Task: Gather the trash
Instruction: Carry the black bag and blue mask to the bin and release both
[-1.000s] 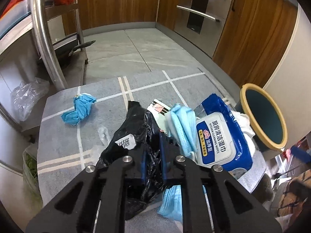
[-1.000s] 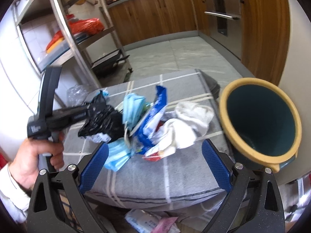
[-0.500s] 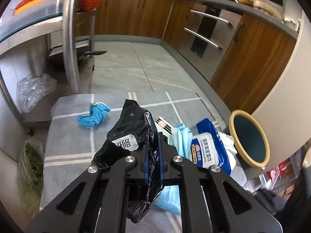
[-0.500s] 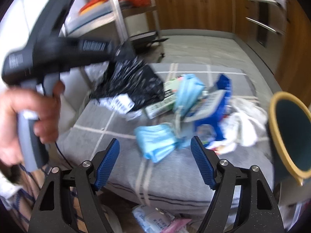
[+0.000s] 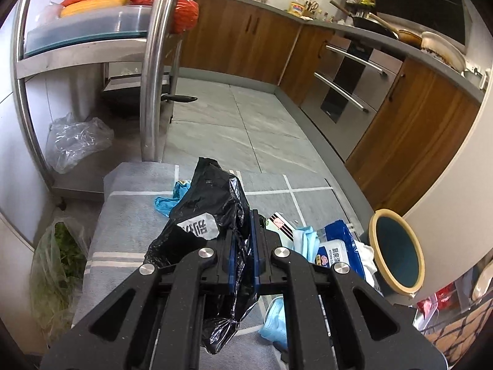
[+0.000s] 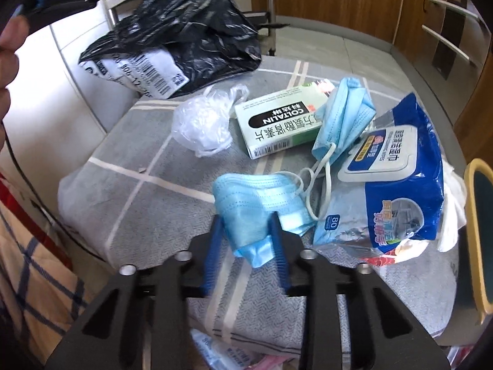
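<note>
1. While the left gripper [image 5: 243, 246] sits low in the middle of its own view, its jaws are clenched on a crumpled black plastic bag [image 5: 209, 212] with a white label, so the bag hangs clear of the grey striped cloth on the table [image 5: 123, 225].
2. Over in the right wrist view, that same bag fills the upper left of the frame, with a person's hand [image 6: 9, 52] at the far left edge.
3. Right gripper [image 6: 246, 243] is bottom centre, jaws closing around a light blue face mask [image 6: 255, 203]. The mask is between the blue pads, but they look a bit blurred and I can't tell if they're pressing on it yet.
4. Rest of the trash is on the cloth: a clear plastic wad [image 6: 200, 126] left of centre, a green-and-white box [image 6: 277, 123] beside it, a second blue mask [image 6: 345, 114] partly over the box, and a blue wipes pack [image 6: 397, 178] on the right.
5. Teal bin with a yellow rim [image 5: 397, 252] stands just off the table's right edge.
</note>
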Tool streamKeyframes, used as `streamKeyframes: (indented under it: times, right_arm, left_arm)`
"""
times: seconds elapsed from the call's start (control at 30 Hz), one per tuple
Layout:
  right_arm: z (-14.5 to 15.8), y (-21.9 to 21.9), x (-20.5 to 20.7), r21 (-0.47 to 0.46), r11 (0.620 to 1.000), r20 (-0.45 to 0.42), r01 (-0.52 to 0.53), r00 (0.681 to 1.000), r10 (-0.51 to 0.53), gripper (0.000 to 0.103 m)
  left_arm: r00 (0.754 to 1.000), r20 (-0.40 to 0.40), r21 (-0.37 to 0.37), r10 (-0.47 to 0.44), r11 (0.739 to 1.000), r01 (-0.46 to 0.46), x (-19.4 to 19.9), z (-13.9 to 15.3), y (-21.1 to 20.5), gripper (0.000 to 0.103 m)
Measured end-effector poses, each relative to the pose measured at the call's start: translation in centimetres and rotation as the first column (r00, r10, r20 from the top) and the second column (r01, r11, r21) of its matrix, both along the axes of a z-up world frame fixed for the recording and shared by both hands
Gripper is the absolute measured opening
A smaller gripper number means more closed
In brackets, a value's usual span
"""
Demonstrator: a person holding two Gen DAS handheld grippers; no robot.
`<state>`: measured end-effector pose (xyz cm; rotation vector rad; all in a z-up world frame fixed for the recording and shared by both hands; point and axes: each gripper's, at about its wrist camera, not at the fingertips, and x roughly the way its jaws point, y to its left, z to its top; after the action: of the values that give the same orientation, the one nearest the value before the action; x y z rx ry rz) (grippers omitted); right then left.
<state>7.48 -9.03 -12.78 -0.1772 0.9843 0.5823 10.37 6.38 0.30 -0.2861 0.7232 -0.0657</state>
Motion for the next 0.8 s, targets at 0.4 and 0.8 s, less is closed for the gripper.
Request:
streamKeyframes:
  times: [0.4,0.8]
  right_arm:
    - [6.1,-2.5,-1.2,0.179,0.984,0.043,-0.026,0.999,0.019,0.020]
    - [12.0,-6.7,0.2,0.291,0.956,0.137,0.029,0.988,-0.072,0.020]
  left_arm:
    - [0.999,0.043,0.027,0.022,0.999,-0.023,-0.2,1.8,-0.8,0.007]
    - [0.999,0.048,0.050,0.021,0.998,-0.023,0.2,2.4,-2.5,0.007]
